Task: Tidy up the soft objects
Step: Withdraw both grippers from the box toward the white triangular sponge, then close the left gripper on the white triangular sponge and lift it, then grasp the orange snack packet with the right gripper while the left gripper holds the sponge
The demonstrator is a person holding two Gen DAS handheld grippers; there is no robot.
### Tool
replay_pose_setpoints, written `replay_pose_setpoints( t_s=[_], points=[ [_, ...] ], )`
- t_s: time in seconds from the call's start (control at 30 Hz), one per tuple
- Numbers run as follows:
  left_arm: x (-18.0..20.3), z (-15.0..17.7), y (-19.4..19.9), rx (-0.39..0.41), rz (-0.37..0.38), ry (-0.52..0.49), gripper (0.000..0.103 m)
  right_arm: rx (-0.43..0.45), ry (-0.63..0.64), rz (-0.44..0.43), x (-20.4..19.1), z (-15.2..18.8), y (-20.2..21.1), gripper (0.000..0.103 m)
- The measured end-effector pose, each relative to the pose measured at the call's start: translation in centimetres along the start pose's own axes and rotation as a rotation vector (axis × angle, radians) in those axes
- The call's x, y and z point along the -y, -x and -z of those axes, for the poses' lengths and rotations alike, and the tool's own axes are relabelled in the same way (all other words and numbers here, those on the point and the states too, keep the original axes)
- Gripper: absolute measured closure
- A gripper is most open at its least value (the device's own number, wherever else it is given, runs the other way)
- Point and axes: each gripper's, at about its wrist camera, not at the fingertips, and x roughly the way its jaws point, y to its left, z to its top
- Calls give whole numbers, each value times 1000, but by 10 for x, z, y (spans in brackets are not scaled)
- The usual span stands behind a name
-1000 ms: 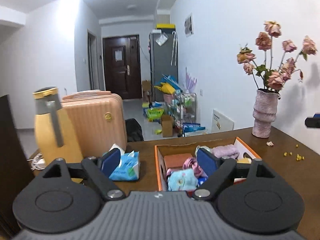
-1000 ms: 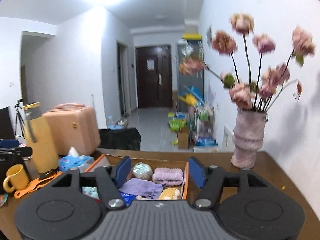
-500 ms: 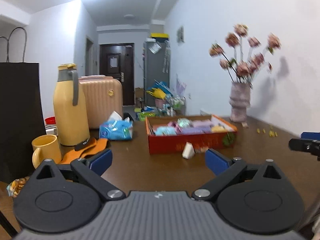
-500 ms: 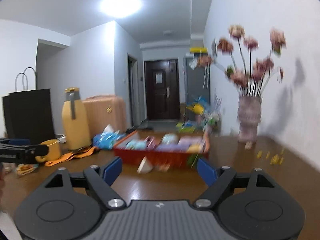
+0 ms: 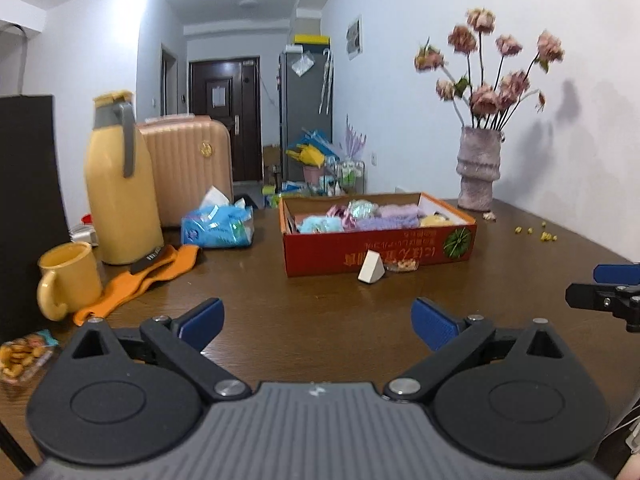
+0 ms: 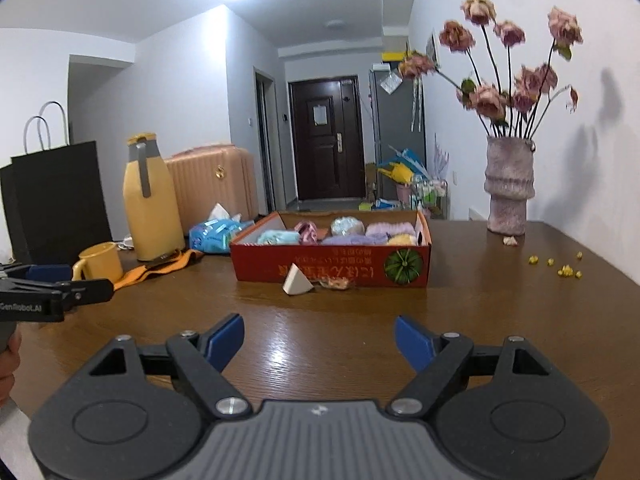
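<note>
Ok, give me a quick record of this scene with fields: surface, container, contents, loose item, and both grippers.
surface: brown wooden table
container: red cardboard box, open top
contents: soft pastel items, packed together
loose item: white wedge sponge on the table in front of the box
left hand-held gripper: open, empty
right hand-held gripper: open, empty
beside box: blue tissue pack

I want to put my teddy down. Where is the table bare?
Bare wood lies between the grippers and the red box, and right of the box toward the vase, apart from small yellow bits. The left side is crowded: mug, orange strap, yellow jug, tissue pack.
</note>
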Motion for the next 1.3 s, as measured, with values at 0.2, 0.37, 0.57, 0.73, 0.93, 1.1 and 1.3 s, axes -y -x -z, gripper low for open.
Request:
replay_pose_setpoints(
  t_s=[0.2,0.37,0.57,0.73,0.93,1.1,1.3],
  points=[
    [27,-12,-88,-59,79,-81,9,-45,-19,21,19,-7,-40,21],
    [45,-22,-179,-120,120,-174,26,-86,5,9,29,-16,-74,21],
    [47,-30,-251,-200,215,-124,46,-129,94,-8,35,-31,-126,23],
    [42,-25,-273,-223,256,-89,82,-164,162,-109,38,-47,-185,37],
    [22,-26,-251,-254,248,-70,87,-205,254,-188,23,-60,-251,50],
    [-1,-21,-214,-263,263,-16,86,-262,307,-198,13,-58,-291,56],
    [-3,-12,-196,-262,329,-37,77,-293,305,-215,8,-51,-281,68]
  ],
)
